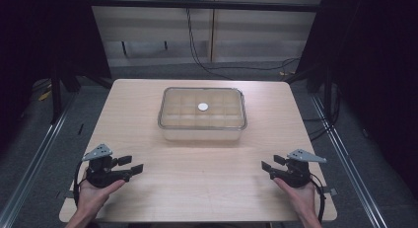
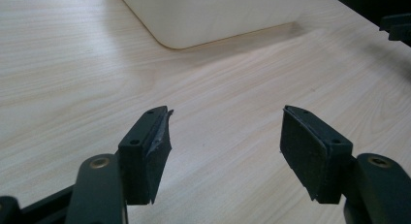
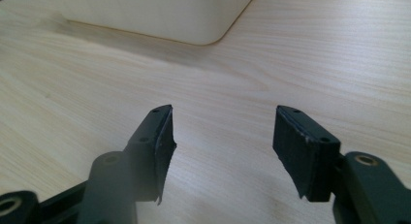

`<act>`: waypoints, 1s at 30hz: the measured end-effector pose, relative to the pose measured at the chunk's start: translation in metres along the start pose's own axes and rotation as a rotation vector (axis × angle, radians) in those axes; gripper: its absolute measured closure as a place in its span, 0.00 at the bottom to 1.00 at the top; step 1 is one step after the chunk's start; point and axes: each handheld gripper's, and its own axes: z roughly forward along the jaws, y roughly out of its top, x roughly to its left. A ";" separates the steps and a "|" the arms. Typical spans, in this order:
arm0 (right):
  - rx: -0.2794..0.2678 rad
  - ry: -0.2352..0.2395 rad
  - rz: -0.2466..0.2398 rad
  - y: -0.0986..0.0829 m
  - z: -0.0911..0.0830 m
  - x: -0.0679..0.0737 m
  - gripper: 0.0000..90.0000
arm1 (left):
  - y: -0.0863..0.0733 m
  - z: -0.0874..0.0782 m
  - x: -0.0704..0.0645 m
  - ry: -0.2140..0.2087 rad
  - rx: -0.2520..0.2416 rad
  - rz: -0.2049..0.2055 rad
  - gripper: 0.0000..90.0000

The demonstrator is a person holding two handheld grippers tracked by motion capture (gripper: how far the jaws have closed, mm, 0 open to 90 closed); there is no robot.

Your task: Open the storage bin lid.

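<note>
Both tools rest wide open and empty, well short of the lidded box.

The left tool and right tool sit near the surface's front edge; the clear box stands mid-surface, lid on. Its smooth, rounded walls could slip from a one-sided pinch, or the box could skid away.

Lidded box sits mid-surface toward the far edge, w/ left tool & right tool near the front corners.

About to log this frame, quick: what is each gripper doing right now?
Left gripper: open, holding nothing, above the table.
Right gripper: open, holding nothing.
</note>
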 end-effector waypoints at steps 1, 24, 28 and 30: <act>0.001 0.000 -0.006 0.000 0.000 0.000 0.49 | 0.000 0.001 0.000 -0.001 0.000 -0.004 0.39; -0.001 0.161 0.067 0.031 0.006 -0.001 0.51 | 0.025 0.018 -0.008 -0.008 0.032 0.020 0.42; -0.006 0.193 0.059 0.043 0.008 0.001 0.50 | 0.032 0.020 -0.004 -0.006 0.020 0.002 0.42; 0.005 0.153 0.044 0.051 0.008 0.001 0.51 | 0.037 0.022 -0.002 -0.007 0.025 0.000 0.42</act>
